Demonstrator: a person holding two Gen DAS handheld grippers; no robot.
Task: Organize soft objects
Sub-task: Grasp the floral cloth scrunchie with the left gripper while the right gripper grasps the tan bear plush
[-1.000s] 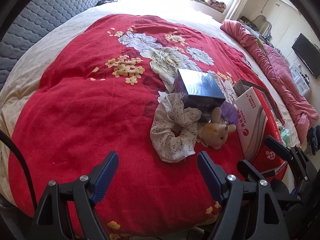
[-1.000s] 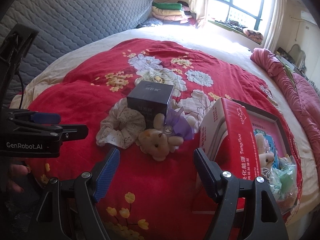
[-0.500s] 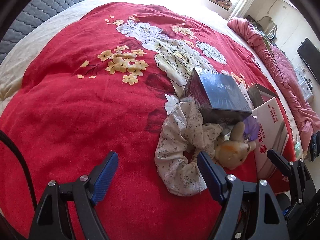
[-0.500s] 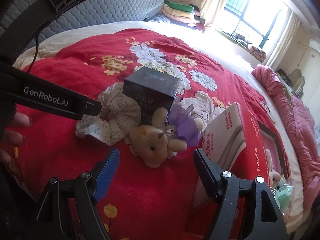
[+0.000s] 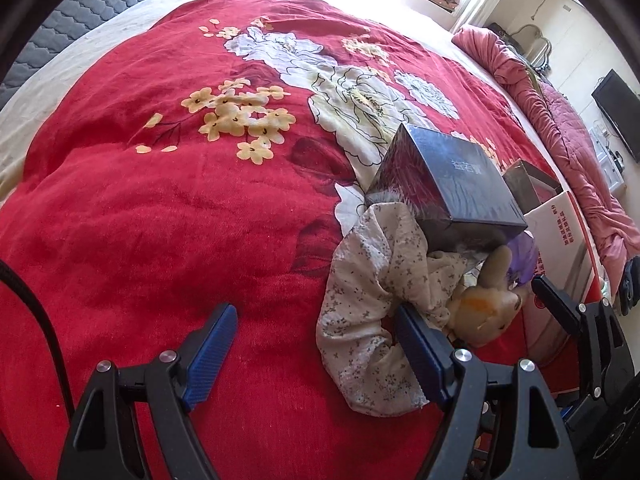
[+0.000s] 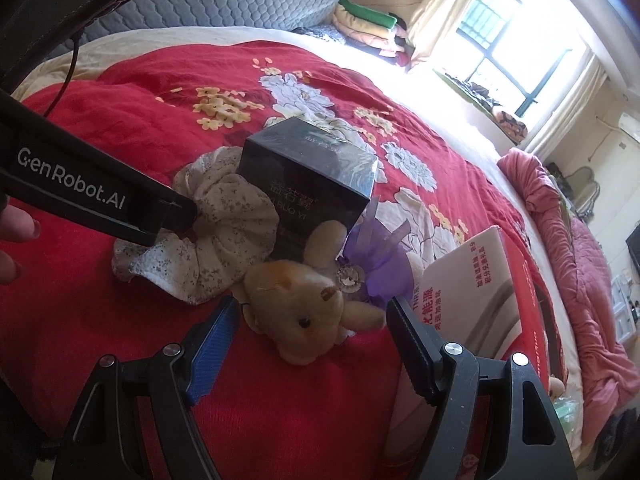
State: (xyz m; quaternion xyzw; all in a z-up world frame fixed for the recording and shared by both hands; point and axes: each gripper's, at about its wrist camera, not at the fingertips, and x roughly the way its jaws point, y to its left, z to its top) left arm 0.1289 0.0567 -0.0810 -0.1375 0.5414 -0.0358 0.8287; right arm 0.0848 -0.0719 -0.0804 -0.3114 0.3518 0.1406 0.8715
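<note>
Left claw (image 5: 316, 344) wide, empty, straddling edge of floral scrunchie (image 5: 372, 320); right claw (image 6: 312, 332) wide, empty, framing plush bear (image 6: 304, 312). Both soft items loose on red bedspread (image 5: 160, 220) against dark box (image 6: 308, 184). Nothing gathered yet; sorting apparently all ahead.

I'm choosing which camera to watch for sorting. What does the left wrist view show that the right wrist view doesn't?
Only the left wrist view: a dark television on the wall. Only the right wrist view: the teddy bear's face, a folded clothes pile, a window. Both: the floral scrunchie, black box, red-and-white box, red blanket, both grippers open.
</note>
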